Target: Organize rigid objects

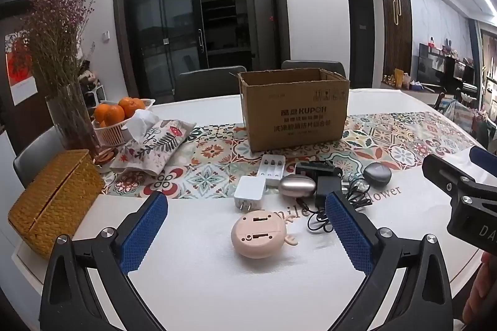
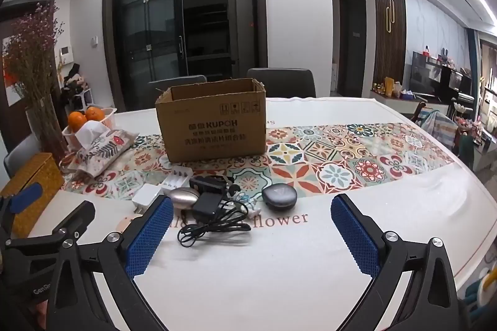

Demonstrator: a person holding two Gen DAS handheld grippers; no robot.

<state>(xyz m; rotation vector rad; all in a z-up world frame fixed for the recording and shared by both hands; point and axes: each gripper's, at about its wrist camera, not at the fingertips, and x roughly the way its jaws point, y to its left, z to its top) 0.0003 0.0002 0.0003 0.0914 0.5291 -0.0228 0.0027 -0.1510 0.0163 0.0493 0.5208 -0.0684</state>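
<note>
Both the left gripper [image 1: 247, 233] and the right gripper [image 2: 251, 233] are hovering with jaws wide apart, holding nothing. The pink round gadget [image 1: 258, 233] is lying on the table [image 1: 248, 284], short of the cardboard box [image 1: 293, 110]; it looks light, hard and smooth, so pinching across its sides seems safest.

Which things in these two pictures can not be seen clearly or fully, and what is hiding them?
- Inside of the cardboard box: both views, its front wall hides any contents.
- Pink round device: right wrist view, almost all behind that gripper's left finger.
- Black charger: left wrist view, partly behind a blue pad.
- Small print on the box: blurred in both views.
</note>
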